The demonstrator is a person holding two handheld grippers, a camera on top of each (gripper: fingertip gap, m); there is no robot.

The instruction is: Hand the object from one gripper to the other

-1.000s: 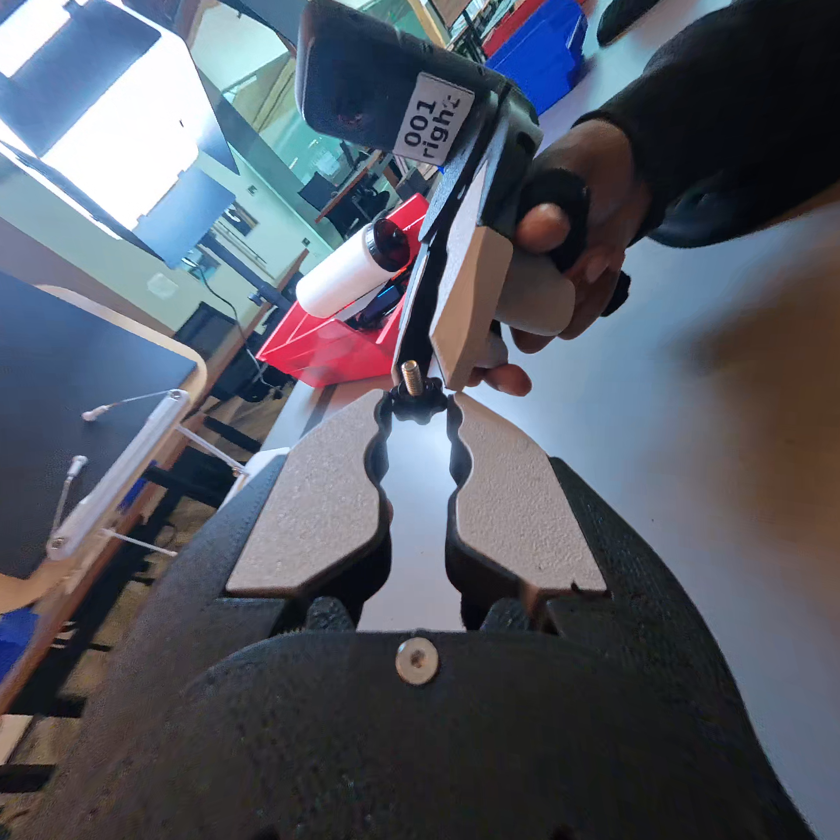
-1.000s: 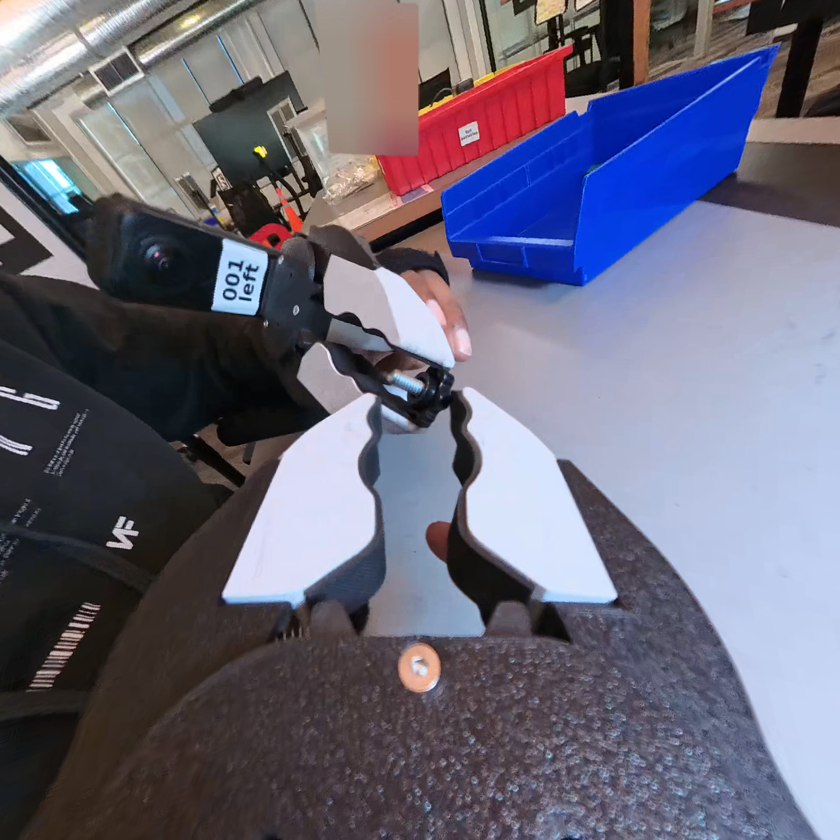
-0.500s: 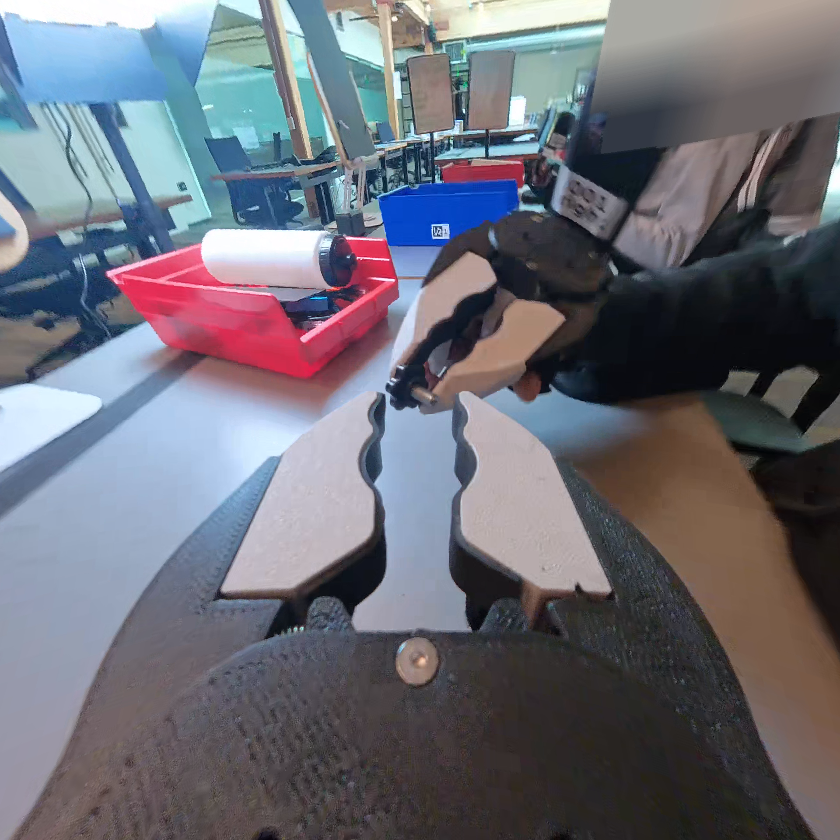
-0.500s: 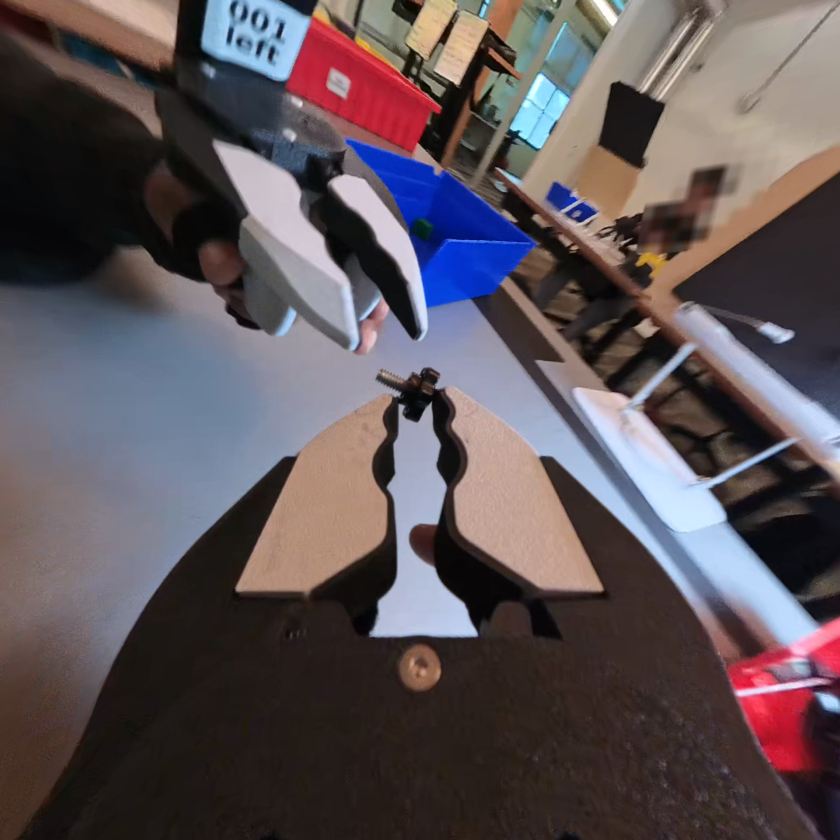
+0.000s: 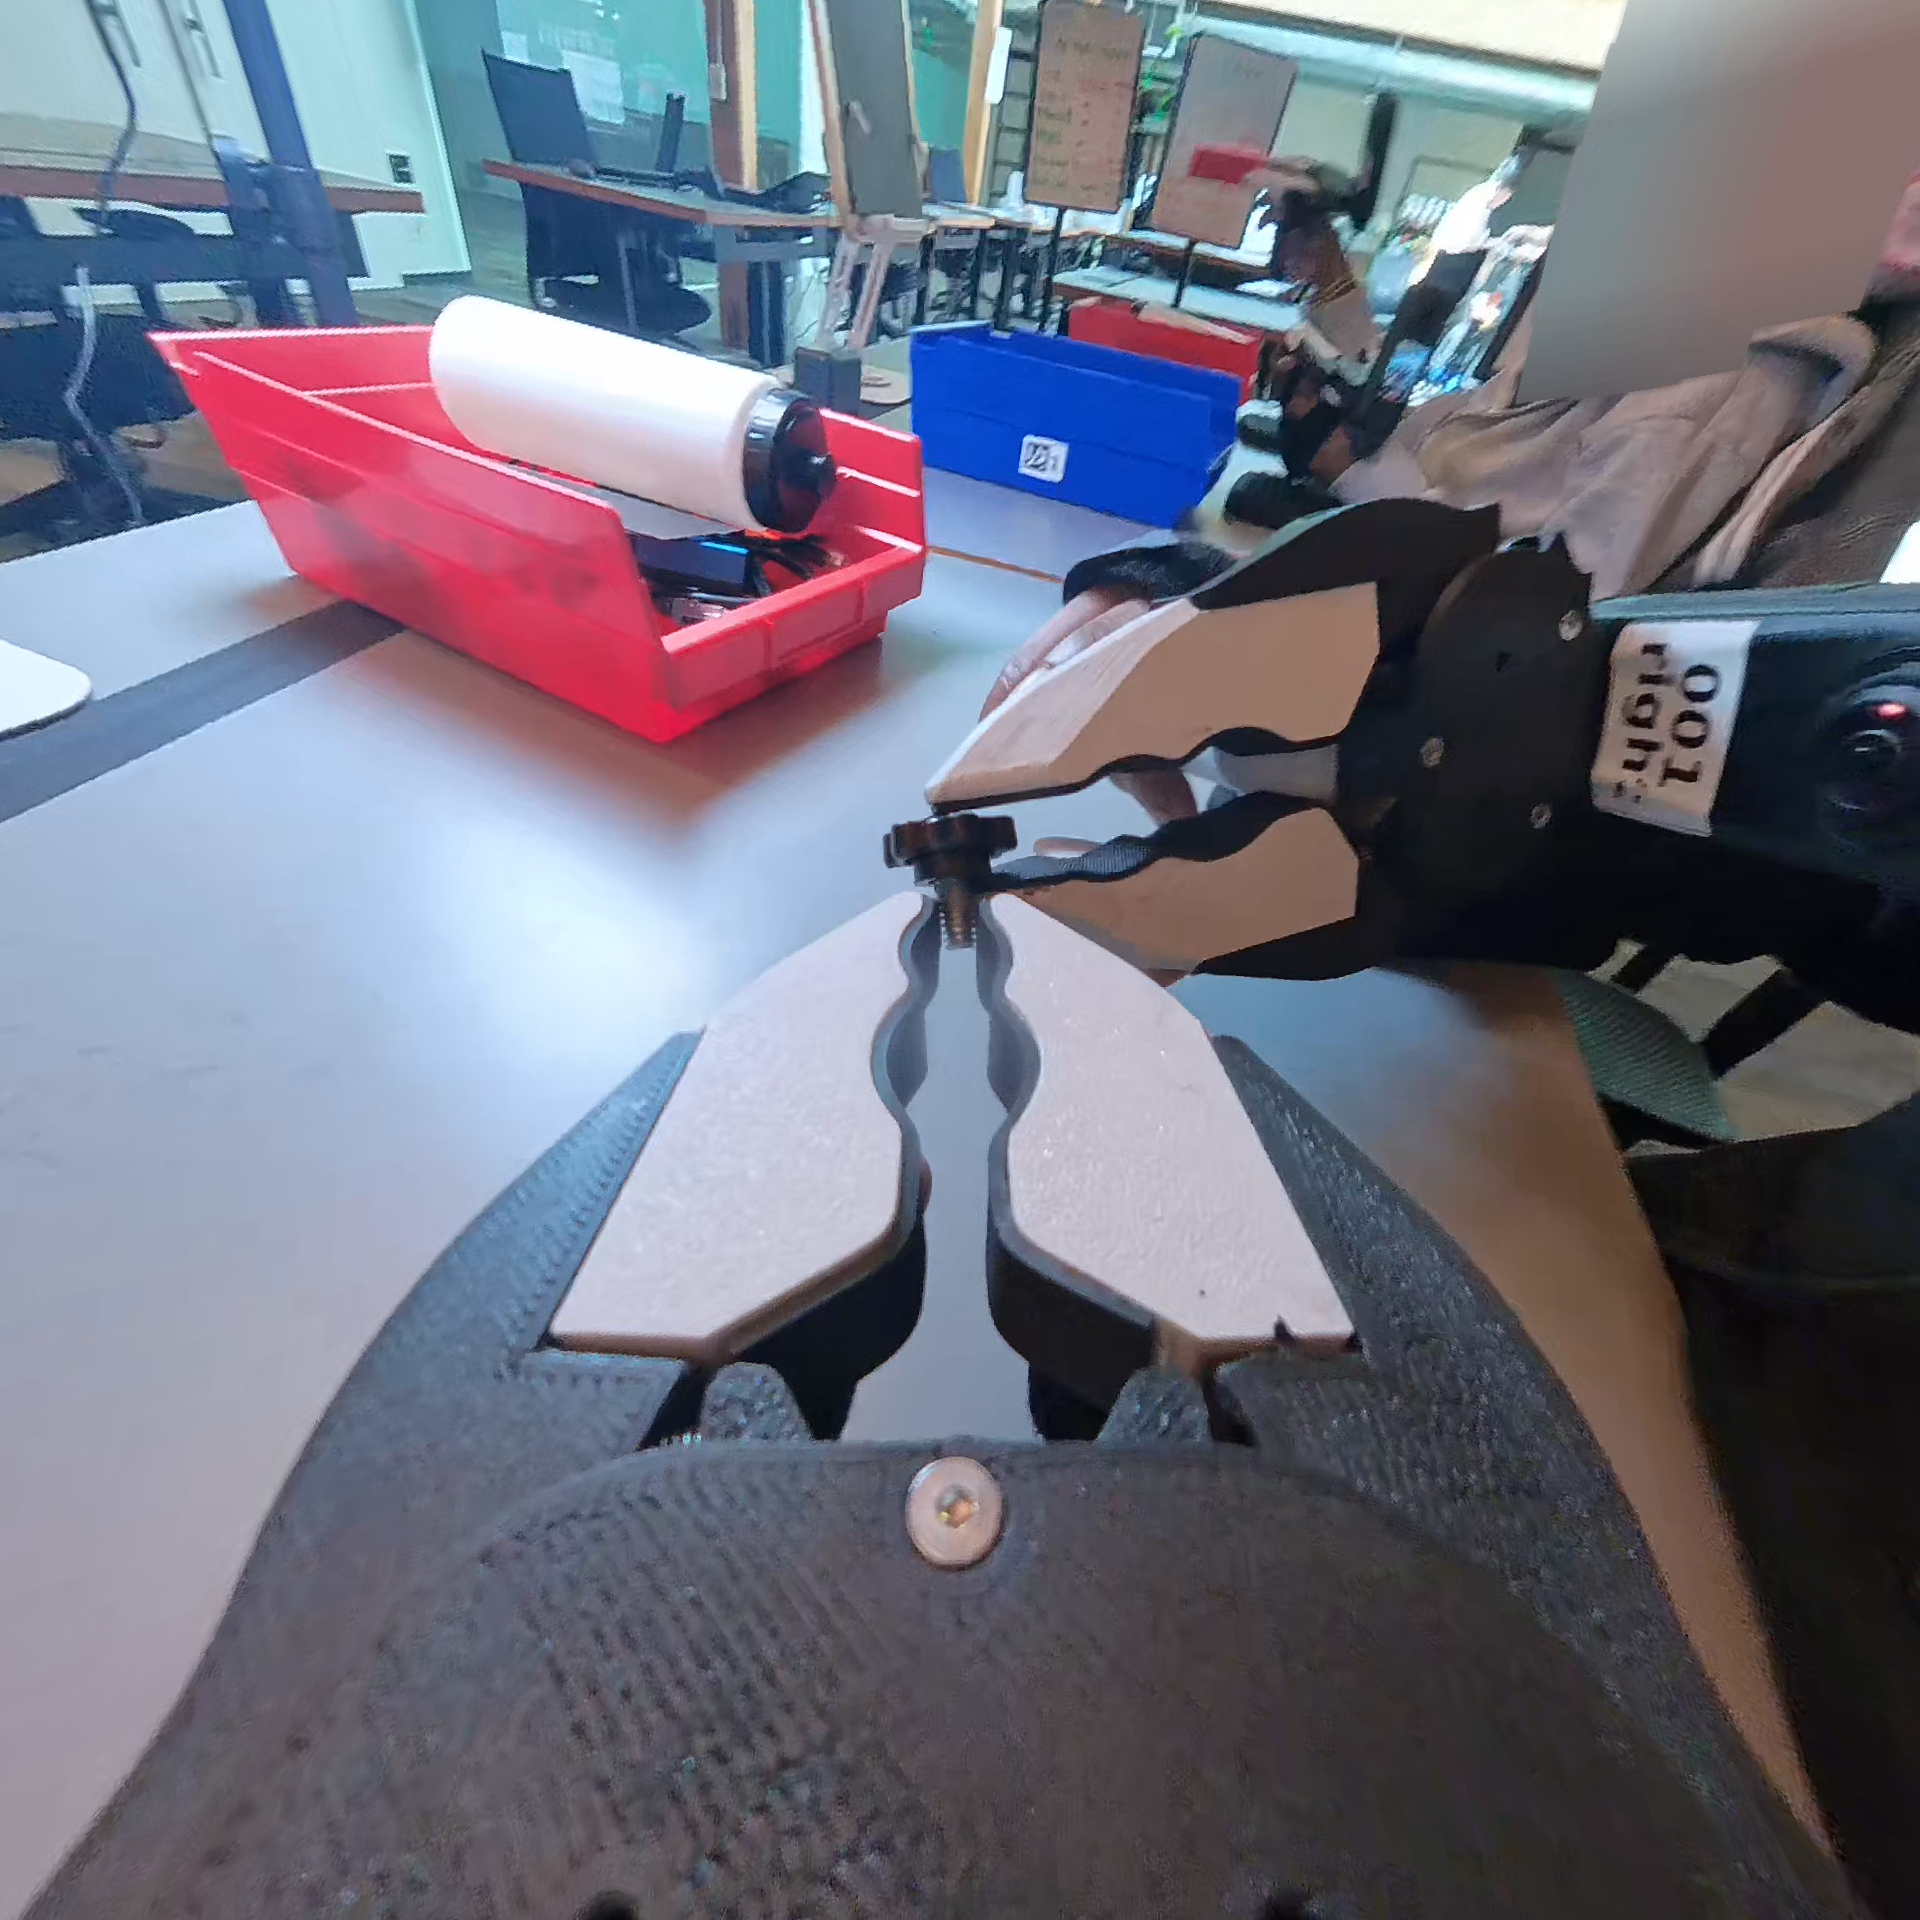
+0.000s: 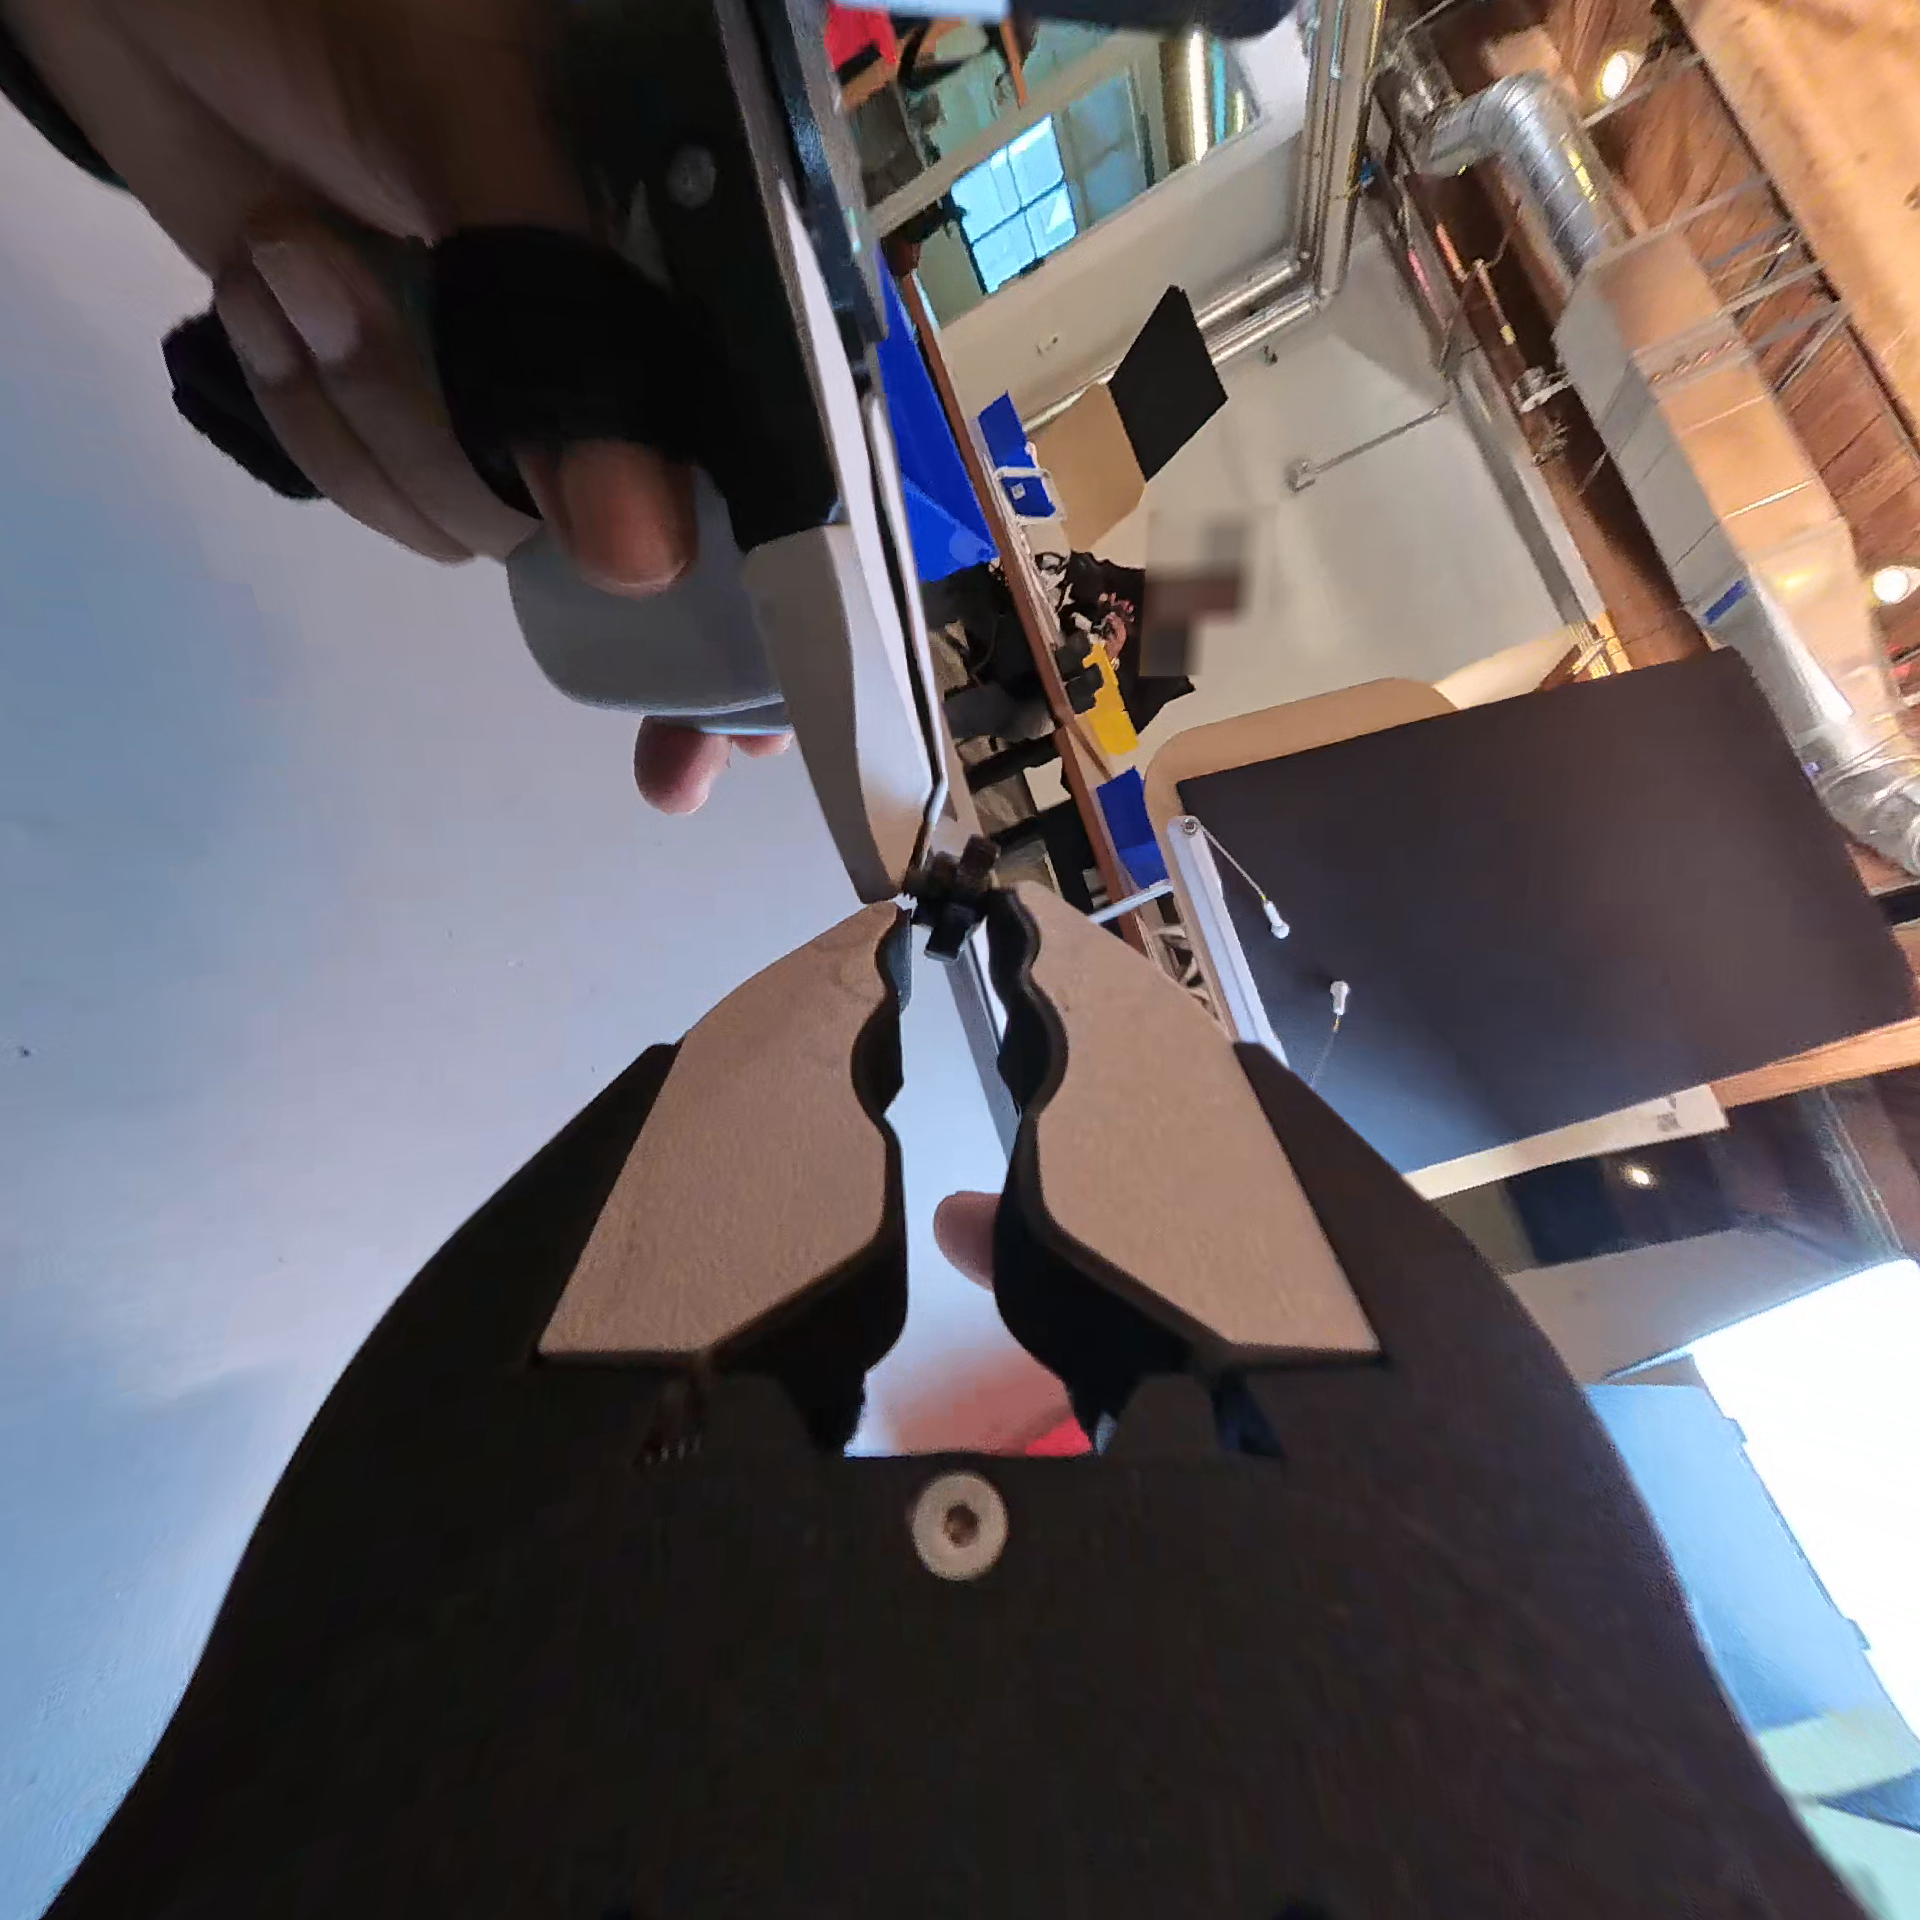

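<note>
My left gripper [image 5: 954, 928] pinches the knob screw's [image 5: 948, 844] threaded stem at my fingertips, axis upright, knob above; my right gripper [image 5: 961, 831] is closed on the knob from the right.

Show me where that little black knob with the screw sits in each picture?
Left wrist view: the knob screw is at centre, between the right gripper tips.
Right wrist view: centre, slightly above the middle.
Shared landmark: the left gripper, closing on its thread.
</note>
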